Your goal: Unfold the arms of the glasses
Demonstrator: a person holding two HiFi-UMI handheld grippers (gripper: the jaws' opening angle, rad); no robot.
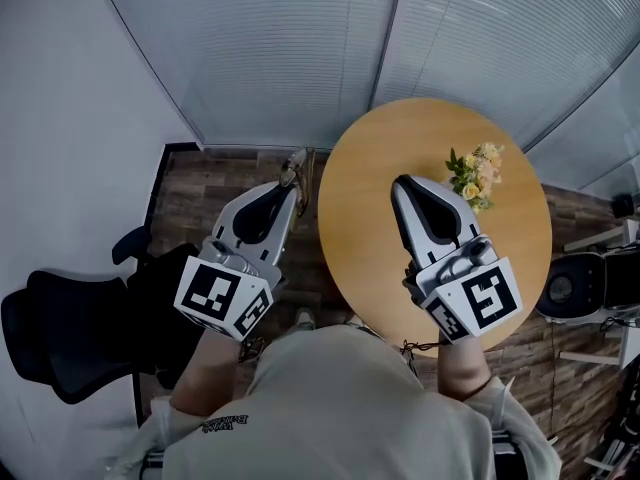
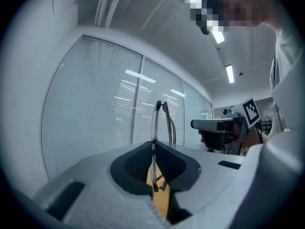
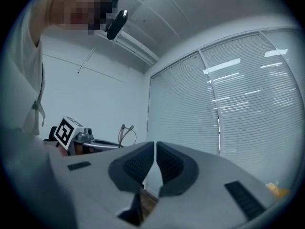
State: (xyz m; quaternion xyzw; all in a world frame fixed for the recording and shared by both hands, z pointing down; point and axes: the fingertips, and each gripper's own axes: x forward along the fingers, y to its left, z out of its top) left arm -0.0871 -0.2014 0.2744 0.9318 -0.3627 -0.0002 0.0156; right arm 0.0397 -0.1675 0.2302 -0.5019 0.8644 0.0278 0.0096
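- Closest in, the person's pale shirt fills the bottom of the head view, with both forearms reaching forward, each hand on a tong.
- To the person's left, a black chair stands on the dark wood floor.
- At mid height, the left gripper is held off the table edge, above the floor. Its jaws are clamped on the glasses.
- The glasses stick out past the jaw tips, pointing away from the person toward the blinds. Seen from that gripper they stand edge-on, with the long axis in line with the jaws. The thin arms run close beside the frame.
- The right gripper hovers over the round wooden table. Its jaws are drawn almost together with only a sliver of gap, and nothing is between them.
- Well apart from both tongs, a small bunch of yellow and cream flowers lies on the table top. What holds them cannot be made out.
- Farthest off, white blinds cover the glass wall.
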